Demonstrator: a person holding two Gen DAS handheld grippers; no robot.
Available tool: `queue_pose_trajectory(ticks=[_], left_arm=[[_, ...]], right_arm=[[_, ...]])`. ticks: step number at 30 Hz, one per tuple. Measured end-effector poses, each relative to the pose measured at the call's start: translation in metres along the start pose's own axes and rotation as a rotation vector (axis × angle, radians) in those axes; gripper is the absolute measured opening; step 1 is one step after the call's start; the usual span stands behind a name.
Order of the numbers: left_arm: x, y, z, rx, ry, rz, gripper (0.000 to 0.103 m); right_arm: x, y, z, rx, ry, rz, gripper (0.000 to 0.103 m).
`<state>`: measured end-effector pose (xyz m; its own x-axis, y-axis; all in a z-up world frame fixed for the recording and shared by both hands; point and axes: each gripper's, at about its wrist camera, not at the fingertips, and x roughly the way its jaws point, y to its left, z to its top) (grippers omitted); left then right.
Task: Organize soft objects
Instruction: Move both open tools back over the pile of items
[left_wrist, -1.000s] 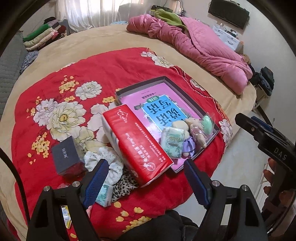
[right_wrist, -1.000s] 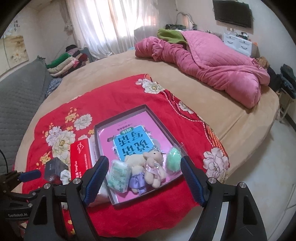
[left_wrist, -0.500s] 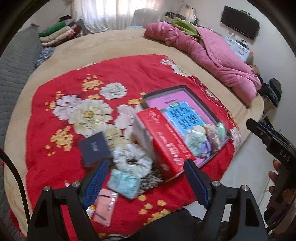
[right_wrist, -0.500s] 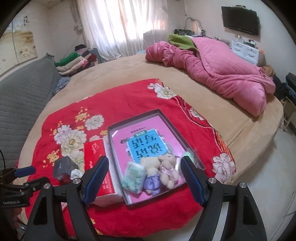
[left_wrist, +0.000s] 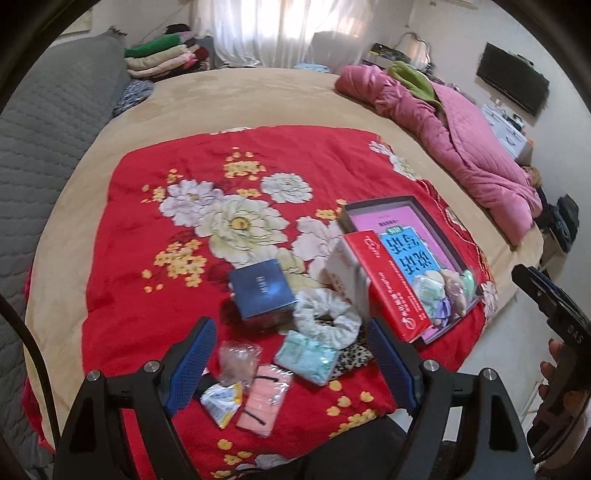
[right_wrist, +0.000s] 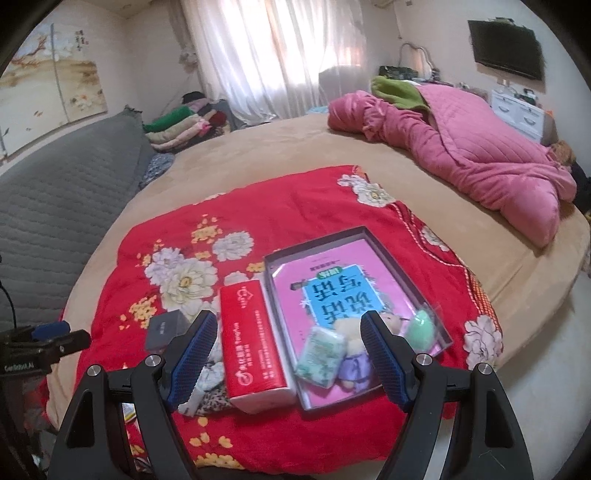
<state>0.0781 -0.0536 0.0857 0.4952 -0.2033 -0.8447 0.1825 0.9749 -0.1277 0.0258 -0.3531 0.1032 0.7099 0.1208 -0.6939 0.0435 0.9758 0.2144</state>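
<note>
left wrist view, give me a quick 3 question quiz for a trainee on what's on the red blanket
1. True or false: the left tool grips the white scrunchie.
2. Which lies in the tray? A) blue box B) teal pack C) pink packet
3. Fill in: the red tissue box lies right beside the ____.

Key:
1. False; both tools are open and empty, the right tool too.
2. B; the teal pack is in it with the plush toys, while the blue box and pink packet lie on the blanket.
3. tray
</note>
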Motion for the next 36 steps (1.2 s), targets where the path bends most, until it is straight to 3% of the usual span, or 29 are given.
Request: queue_pose_trajectory(ticks=[16, 36], left_arm=[[-0.012, 0.066, -0.029, -0.111, 0.01, 0.052, 0.083], [-0.004, 0.096, -0.059, -0.181, 0.059, 0.051, 0.083]], right_arm=[[-0.004, 0.028, -0.004, -0.046, -0.01, 0.055, 0.081], [0.003, 0.07, -0.019, -0.17, 0.013, 0.113, 0.081]])
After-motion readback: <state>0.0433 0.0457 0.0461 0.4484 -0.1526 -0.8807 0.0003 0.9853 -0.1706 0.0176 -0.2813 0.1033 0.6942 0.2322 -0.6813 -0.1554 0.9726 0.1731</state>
